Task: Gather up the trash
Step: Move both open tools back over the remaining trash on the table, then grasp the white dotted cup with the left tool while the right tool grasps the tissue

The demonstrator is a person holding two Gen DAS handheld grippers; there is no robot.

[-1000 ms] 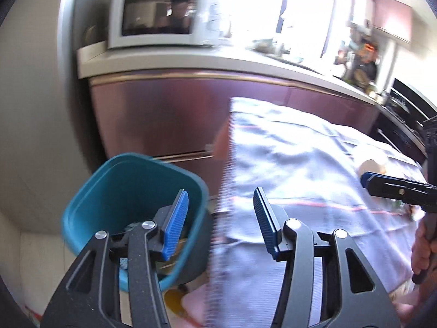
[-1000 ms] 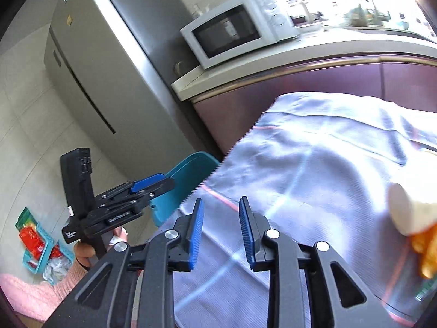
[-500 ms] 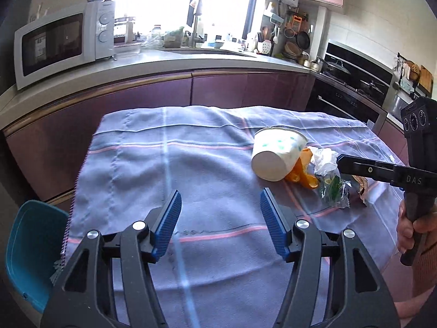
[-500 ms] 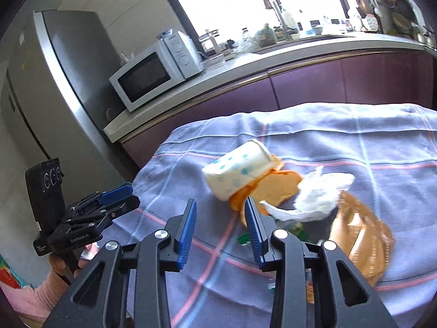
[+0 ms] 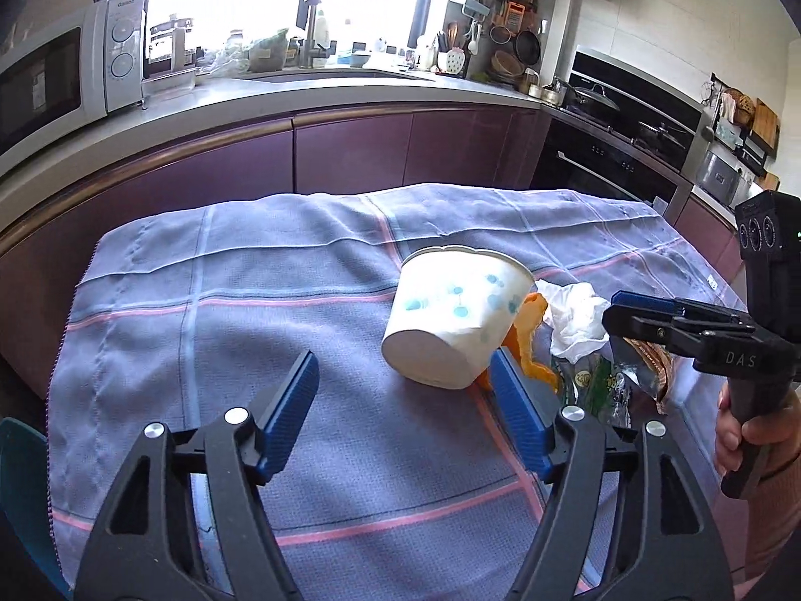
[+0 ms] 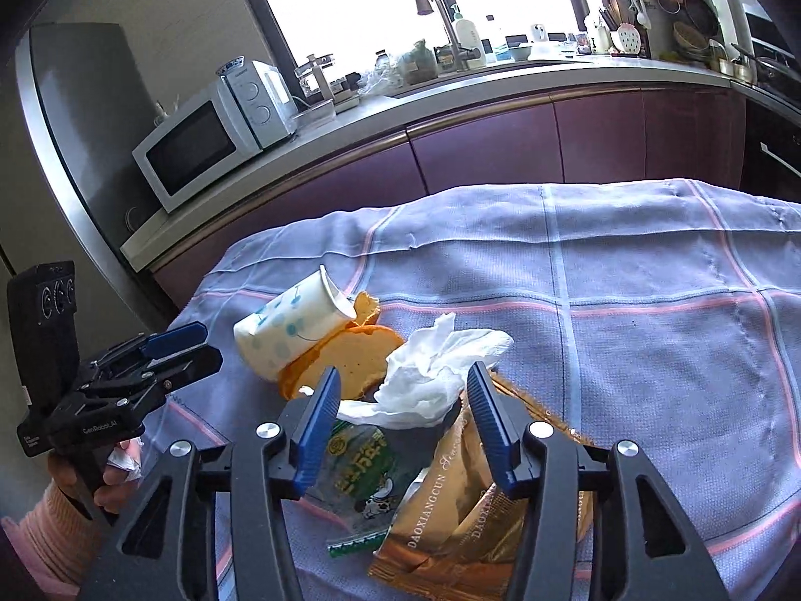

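Note:
A white paper cup with blue dots (image 5: 450,315) (image 6: 290,325) lies on its side on the checked cloth (image 5: 250,300). Against it are orange peel (image 5: 530,345) (image 6: 350,355), a crumpled white tissue (image 5: 575,315) (image 6: 435,365), a green-printed clear wrapper (image 6: 360,461) and a brown snack bag (image 6: 465,501). My left gripper (image 5: 400,365) is opening just short of the cup's base, nothing between its fingers. My right gripper (image 6: 403,375) (image 5: 651,320) is opening over the tissue, which lies between its blue pads without being pressed.
A teal bin (image 5: 20,476) shows at the table's lower left edge. Behind the table run purple cabinets (image 5: 350,150) under a counter with a microwave (image 6: 200,145). An oven (image 5: 626,150) stands at the right, a grey fridge (image 6: 75,125) at the left.
Both views have swung right, from the teal bin and the table's left edge to the trash pile. The jaws of both grippers have widened.

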